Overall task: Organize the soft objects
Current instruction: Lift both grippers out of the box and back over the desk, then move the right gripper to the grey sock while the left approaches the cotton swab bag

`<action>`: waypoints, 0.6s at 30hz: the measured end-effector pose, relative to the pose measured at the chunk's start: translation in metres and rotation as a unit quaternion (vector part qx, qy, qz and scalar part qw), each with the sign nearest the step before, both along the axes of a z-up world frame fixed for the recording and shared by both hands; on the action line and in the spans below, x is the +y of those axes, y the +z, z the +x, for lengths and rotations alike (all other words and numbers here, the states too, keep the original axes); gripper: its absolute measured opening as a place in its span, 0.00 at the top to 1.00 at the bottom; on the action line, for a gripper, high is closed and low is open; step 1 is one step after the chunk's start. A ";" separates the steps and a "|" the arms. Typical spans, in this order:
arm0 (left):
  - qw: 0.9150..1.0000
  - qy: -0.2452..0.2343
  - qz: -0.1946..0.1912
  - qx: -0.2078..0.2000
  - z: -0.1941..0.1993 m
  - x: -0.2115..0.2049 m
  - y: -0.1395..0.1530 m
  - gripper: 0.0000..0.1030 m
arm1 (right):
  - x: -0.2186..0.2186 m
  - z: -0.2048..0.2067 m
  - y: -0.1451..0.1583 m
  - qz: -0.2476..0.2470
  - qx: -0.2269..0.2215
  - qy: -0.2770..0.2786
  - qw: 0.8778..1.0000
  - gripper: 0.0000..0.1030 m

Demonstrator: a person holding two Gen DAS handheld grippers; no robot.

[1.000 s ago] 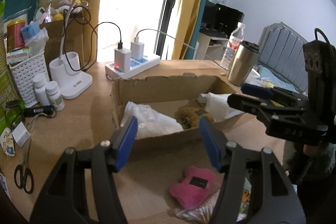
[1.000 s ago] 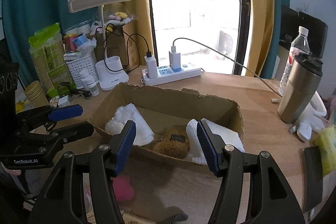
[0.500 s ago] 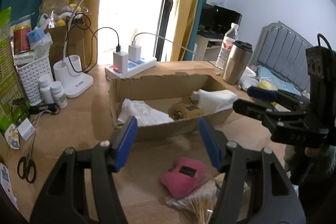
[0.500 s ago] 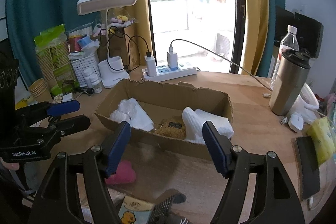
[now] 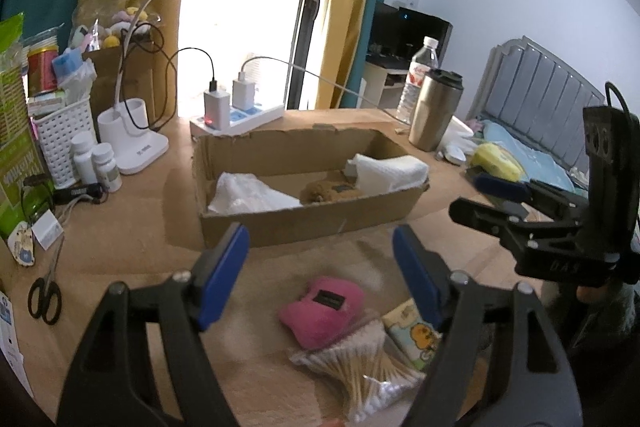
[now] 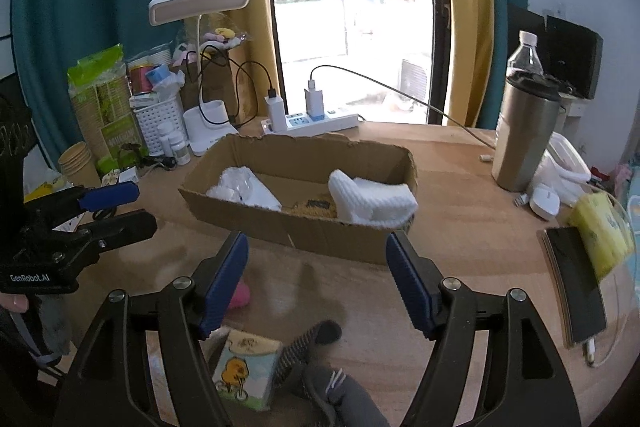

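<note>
Readable text: "GenRobot.AI" on the left gripper (image 6: 116, 211) body as seen from the right wrist view; raised letters on the right gripper (image 5: 492, 199) in the left wrist view, too blurred to read. Green packet (image 6: 106, 99) at 10 o'clock carries print, illegible.

Left gripper (image 5: 320, 267) jaws wide, empty, above the wooden table (image 5: 132, 227). Right gripper (image 6: 316, 271) jaws wide too, nothing between them.

Cardboard box (image 6: 316, 239) sits mid-table at 12 o'clock. Inside it: a clear plastic-wrapped white bundle (image 5: 248, 193) at its left end, a brown plush (image 5: 330, 189) in the middle, a white folded towel (image 6: 372, 201) at its right end, draped over the rim.

Outside the box, near side: pink plush (image 5: 324, 311) with a dark tag, just beside a bag of cotton swabs (image 5: 360, 363) and a duck-print tissue pack (image 6: 244, 371).

Only the left wrist view shows the swabs and scissors (image 5: 46, 297) at 9 o'clock. Only the right wrist view shows a grey sock (image 6: 340, 395) at 6 o'clock, a phone (image 6: 576, 287) and a yellow pack (image 6: 600, 231) at 3 o'clock.

Steel tumbler (image 6: 524, 135) and water bottle (image 6: 526, 53) stand at 2 o'clock. White basket (image 6: 158, 123) at 10 o'clock is full of small items.
</note>
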State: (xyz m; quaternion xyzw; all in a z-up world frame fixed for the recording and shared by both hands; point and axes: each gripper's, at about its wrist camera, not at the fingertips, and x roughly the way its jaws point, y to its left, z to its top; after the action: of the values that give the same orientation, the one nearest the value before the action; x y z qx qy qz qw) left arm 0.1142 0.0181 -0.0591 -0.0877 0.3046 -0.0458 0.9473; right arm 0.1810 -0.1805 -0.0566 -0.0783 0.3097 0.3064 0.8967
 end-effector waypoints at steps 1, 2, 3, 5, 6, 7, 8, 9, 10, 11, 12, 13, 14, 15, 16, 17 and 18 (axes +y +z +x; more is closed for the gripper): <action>1.000 -0.001 0.000 0.001 -0.001 -0.002 -0.001 0.26 | -0.002 -0.001 -0.001 0.000 0.001 -0.001 1.000 0.28; 1.000 -0.002 0.001 0.002 -0.002 -0.004 -0.002 0.26 | -0.005 -0.003 -0.002 0.001 0.001 -0.002 1.000 0.28; 1.000 -0.003 0.002 0.004 -0.003 -0.006 -0.003 0.26 | -0.008 -0.005 -0.004 0.002 0.003 -0.003 1.000 0.28; 1.000 -0.006 0.005 0.009 -0.005 -0.010 -0.005 0.26 | -0.011 -0.009 -0.007 0.003 0.005 -0.004 1.000 0.28; 1.000 -0.008 0.007 0.013 -0.006 -0.013 -0.007 0.26 | -0.014 -0.010 -0.011 0.003 0.008 -0.004 1.000 0.28; 1.000 -0.008 0.007 0.014 -0.007 -0.015 -0.008 0.26 | -0.016 -0.012 -0.014 0.003 0.011 -0.005 1.000 0.28; 1.000 -0.009 0.009 0.017 -0.008 -0.017 -0.010 0.26 | -0.017 -0.013 -0.016 0.004 0.013 -0.006 1.000 0.28; 1.000 -0.010 0.010 0.019 -0.009 -0.019 -0.011 0.26 | -0.019 -0.014 -0.019 0.004 0.016 -0.006 1.000 0.28; 1.000 -0.010 0.011 0.020 -0.010 -0.020 -0.012 0.26 | -0.021 -0.015 -0.021 0.005 0.017 -0.007 1.000 0.28; 1.000 -0.010 0.012 0.022 -0.010 -0.022 -0.013 0.26 | -0.023 -0.016 -0.023 0.005 0.020 -0.008 1.000 0.28; 1.000 -0.010 0.012 0.024 -0.011 -0.023 -0.014 0.26 | -0.026 -0.017 -0.026 0.007 0.023 -0.010 1.000 0.28; 1.000 -0.010 0.012 0.025 -0.011 -0.025 -0.015 0.26 | -0.028 -0.017 -0.028 0.007 0.025 -0.011 1.000 0.28; 1.000 -0.010 0.012 0.027 -0.012 -0.027 -0.017 0.26 | -0.030 -0.018 -0.029 0.008 0.026 -0.011 1.000 0.28; 0.999 -0.010 0.011 0.029 -0.012 -0.028 -0.018 0.26 | -0.032 -0.019 -0.031 0.008 0.027 -0.012 1.000 0.28; 0.999 -0.011 0.011 0.031 -0.012 -0.030 -0.021 0.26 | -0.033 -0.019 -0.033 0.009 0.029 -0.012 0.999 0.28; 0.999 -0.011 0.011 0.034 -0.012 -0.032 -0.023 0.26 | -0.035 -0.020 -0.036 0.008 0.031 -0.013 0.999 0.28; 0.999 -0.011 0.011 0.037 -0.012 -0.034 -0.024 0.26 | -0.036 -0.020 -0.037 0.008 0.033 -0.013 0.999 0.28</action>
State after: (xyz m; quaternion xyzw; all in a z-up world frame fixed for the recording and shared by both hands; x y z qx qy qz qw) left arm 0.1022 -0.0156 -0.0834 -0.0754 0.3408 -0.0501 0.9358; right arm 0.1606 -0.2162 -0.0937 -0.0571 0.3373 0.2999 0.8905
